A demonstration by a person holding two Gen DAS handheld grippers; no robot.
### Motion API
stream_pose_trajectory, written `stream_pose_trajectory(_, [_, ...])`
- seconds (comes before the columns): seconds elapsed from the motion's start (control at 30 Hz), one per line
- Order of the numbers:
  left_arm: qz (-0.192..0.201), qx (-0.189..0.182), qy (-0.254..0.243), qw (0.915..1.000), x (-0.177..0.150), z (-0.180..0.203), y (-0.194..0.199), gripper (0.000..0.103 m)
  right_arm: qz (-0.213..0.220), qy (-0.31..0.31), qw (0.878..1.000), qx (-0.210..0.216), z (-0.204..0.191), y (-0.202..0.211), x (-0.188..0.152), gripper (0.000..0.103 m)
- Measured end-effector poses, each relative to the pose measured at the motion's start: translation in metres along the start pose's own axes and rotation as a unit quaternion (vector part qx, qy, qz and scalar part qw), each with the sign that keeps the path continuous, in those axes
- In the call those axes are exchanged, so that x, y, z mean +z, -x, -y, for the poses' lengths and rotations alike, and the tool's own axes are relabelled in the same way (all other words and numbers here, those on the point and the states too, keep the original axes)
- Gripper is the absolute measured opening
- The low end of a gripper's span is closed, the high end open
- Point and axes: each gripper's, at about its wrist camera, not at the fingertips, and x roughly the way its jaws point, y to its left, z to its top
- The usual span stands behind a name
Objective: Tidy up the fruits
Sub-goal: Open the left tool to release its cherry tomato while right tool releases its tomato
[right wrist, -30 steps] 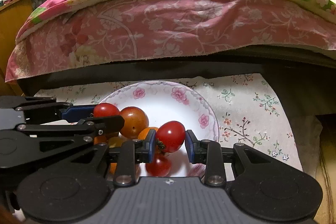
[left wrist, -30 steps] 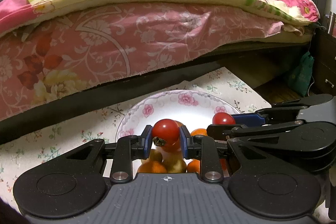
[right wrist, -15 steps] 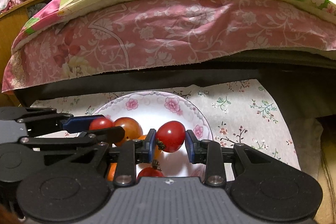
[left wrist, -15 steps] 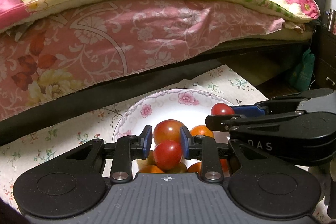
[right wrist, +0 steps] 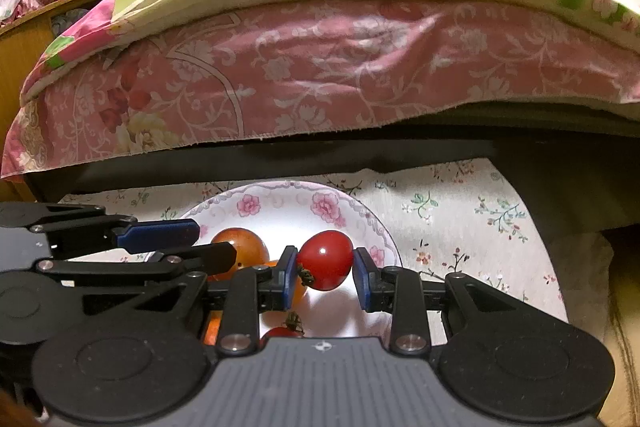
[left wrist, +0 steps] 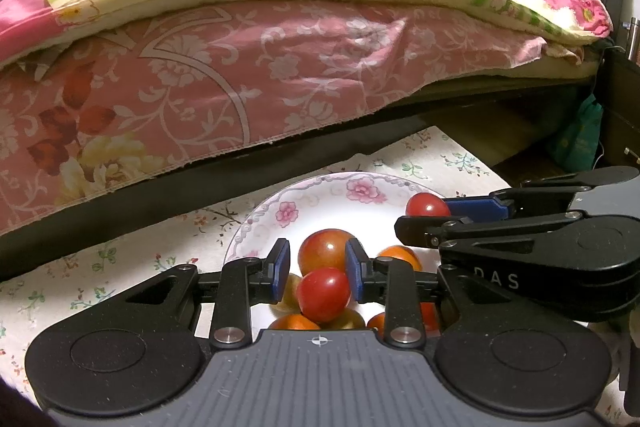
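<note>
Over the plate (left wrist: 256, 223), the left gripper (left wrist: 318, 265) gapes with nothing in it, a red tomato (left wrist: 323, 294) resting on the pile below. The right gripper (right wrist: 325, 273) pinches another tomato (right wrist: 325, 265).

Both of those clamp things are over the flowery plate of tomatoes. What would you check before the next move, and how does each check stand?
1. Left hand-held gripper has let go: ok, its jaws are open and a red tomato sits on the pile below.
2. Right hand-held gripper holds its red tomato: ok, clamped between the blue pads.
3. Held tomato is over the plate: ok.
4. Free spot below it: ok, bare white plate shows there.
5. Grippers clear of each other: cannot tell, they sit close.
6. Pile stable: cannot tell.
</note>
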Motion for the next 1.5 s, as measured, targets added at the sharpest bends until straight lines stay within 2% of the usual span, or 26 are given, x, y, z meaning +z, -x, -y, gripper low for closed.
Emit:
stream_pose_trajectory(0.27, [0.002, 0.005, 0.003, 1.0000, 0.000, 0.000, 0.002, 0.039, -0.003, -0.005, 1.000, 0.010, 0.001, -0.002, -0.001, 0.031])
stream_pose_trajectory(0.67, [0.005, 0.017, 0.002, 0.9998, 0.001, -0.002, 0.008, 0.047, 0.003, -0.015, 1.000, 0.012, 0.000, 0.001, -0.001, 0.031])
stream_pose_trajectory(1.03, [0.007, 0.026, 0.012, 0.9996, 0.004, -0.005, 0.015, 0.058, 0.006, -0.026, 1.000, 0.016, 0.002, 0.006, 0.000, 0.031])
stream_pose_trajectory(1.27, [0.007, 0.033, 0.012, 0.9994, 0.005, -0.003, 0.019, 0.060, 0.008, -0.031, 0.999, 0.019, 0.002, 0.011, 0.002, 0.031])
stream_pose_trajectory(1.5, [0.008, 0.049, 0.018, 0.9986, 0.003, -0.001, 0.020, 0.074, 0.005, -0.035, 0.999, 0.013, 0.004, 0.013, 0.002, 0.031])
